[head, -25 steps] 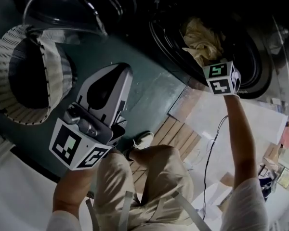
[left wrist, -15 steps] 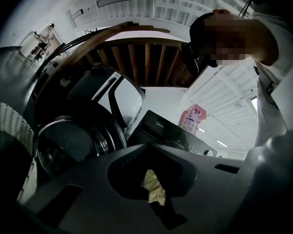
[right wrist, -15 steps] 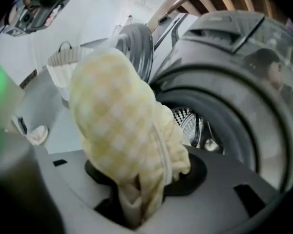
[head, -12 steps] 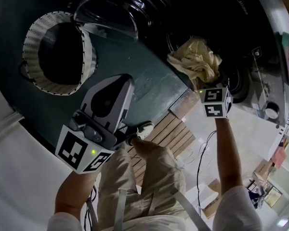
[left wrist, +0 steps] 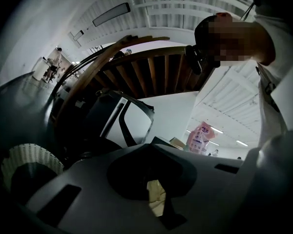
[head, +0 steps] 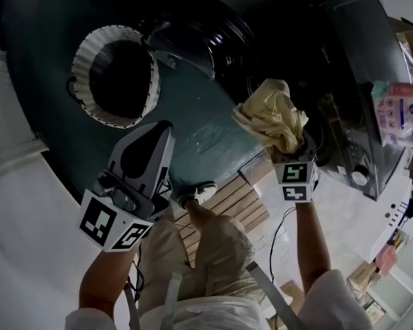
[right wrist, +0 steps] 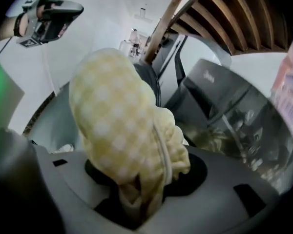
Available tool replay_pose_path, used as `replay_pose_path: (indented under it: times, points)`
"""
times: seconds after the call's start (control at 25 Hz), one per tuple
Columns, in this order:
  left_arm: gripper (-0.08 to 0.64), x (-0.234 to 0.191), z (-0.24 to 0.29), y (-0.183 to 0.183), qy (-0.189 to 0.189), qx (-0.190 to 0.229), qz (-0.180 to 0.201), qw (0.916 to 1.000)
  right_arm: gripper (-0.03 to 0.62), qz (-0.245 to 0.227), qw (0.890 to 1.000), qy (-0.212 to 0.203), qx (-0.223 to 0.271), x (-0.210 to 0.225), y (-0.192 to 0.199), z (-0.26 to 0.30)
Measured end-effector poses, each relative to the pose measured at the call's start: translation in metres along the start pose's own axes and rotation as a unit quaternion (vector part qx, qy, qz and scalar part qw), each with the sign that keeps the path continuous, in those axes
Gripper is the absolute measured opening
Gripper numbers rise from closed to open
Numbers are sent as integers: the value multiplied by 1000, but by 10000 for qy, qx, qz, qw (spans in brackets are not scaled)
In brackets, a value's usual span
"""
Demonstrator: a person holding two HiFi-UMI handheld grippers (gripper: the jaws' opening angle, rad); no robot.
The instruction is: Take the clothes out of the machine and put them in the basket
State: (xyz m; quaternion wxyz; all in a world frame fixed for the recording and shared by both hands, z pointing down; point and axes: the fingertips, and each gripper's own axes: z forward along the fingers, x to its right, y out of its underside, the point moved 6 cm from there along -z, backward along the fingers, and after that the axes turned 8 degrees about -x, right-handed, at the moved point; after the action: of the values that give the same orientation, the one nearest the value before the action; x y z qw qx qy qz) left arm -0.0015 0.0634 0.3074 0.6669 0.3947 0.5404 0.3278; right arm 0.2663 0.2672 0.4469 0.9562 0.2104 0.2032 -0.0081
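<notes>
Basket: the white slatted laundry basket (head: 85, 50) stands far left on the dark floor (head: 206, 126), mouth open and dark inside, well apart from the garment
Left gripper: I hold the left gripper (head: 164, 128) just right of the basket, jaws pressed together on nothing, so I judge it free to help
Door: the machine's round glass door (head: 199, 36) swings out between basket and drum; I reckon its edge is the likeliest snag on the way across
Open room: the bare floor below the door looks clear, so I'd carry low and wide of that edge
Garment: the yellow checked cloth (head: 270, 115) is out of the drum, bunched in the air in front of the machine's mouth
Handling: soft, limp and light, I judge; loose folds spill to the left and could trail or catch, so a deep pinch on the wadded part suits it best
Right gripper: the right gripper (head: 291, 151) pinches that cloth, jaws part-way apart with fabric wadded between them
Machine: the dark front-loading washer (head: 344, 81) sits at the right; I cannot tell whether more clothes remain inside
</notes>
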Motion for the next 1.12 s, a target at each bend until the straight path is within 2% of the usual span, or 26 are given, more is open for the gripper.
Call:
replay_pose_path:
  times: [0.12,0.32,0.52,0.72,0.84,0.96,1.12]
  points:
    - [14,3,-35,-25,-457,233,-23,9987,244,-130,9995,-184,242,-6,-29,-30]
    - [14,-2,-94,-49,-1090,538,-356,9920,244,-332,9970,-500,492,-25,-77,-82]
    - [14,-41,-129,-76,-1617,987,-750,9790,245,-586,9940,-723,574,-48,-138,-119]
    - [14,-87,-145,-116,-1726,1463,-883,9700,245,-860,9903,-930,573,-84,-207,-133]
    - [14,-110,-156,-130,-1676,1446,-1014,9699,245,-1034,9865,-1095,651,-114,-250,-135]
    - [14,-134,-165,-140,-1727,1439,-1072,9685,245,-1419,9775,-1267,913,-139,-294,-121]
    - [14,-152,-179,-142,-2136,1525,-1144,9581,245,-1956,9619,-1625,1003,-167,-338,-97]
